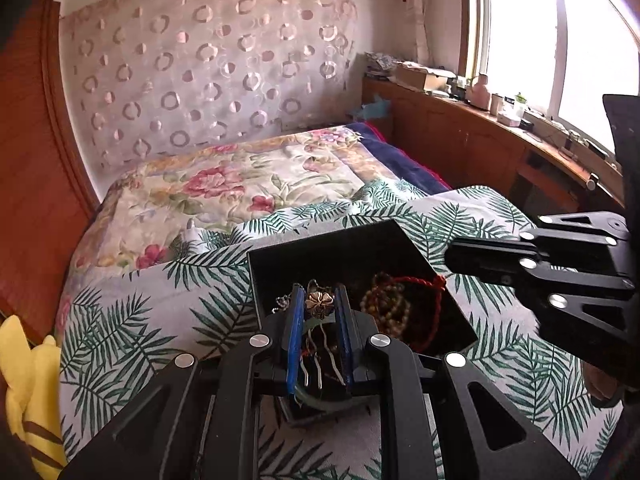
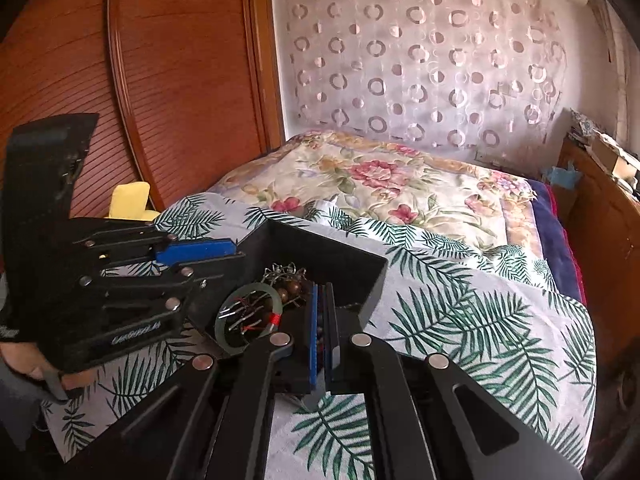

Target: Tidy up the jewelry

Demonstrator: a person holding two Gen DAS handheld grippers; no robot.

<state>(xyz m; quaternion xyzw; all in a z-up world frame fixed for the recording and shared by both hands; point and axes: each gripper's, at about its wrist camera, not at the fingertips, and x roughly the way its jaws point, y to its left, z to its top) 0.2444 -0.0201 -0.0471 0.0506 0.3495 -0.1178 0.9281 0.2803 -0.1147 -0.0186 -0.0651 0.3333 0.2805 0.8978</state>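
A black open box lies on the palm-leaf cloth, also in the right wrist view. It holds a bead necklace, a red cord, a green jade bangle and metal pieces. My left gripper hangs over the box with its blue-padded fingers narrowly apart on either side of a bronze flower brooch. My right gripper is nearly shut and empty at the box's near wall; it shows from the side in the left wrist view.
The palm-leaf cloth covers a bed with a floral quilt. A yellow plush toy lies at the left. A wooden wardrobe stands behind; a cluttered wooden sill runs along the window.
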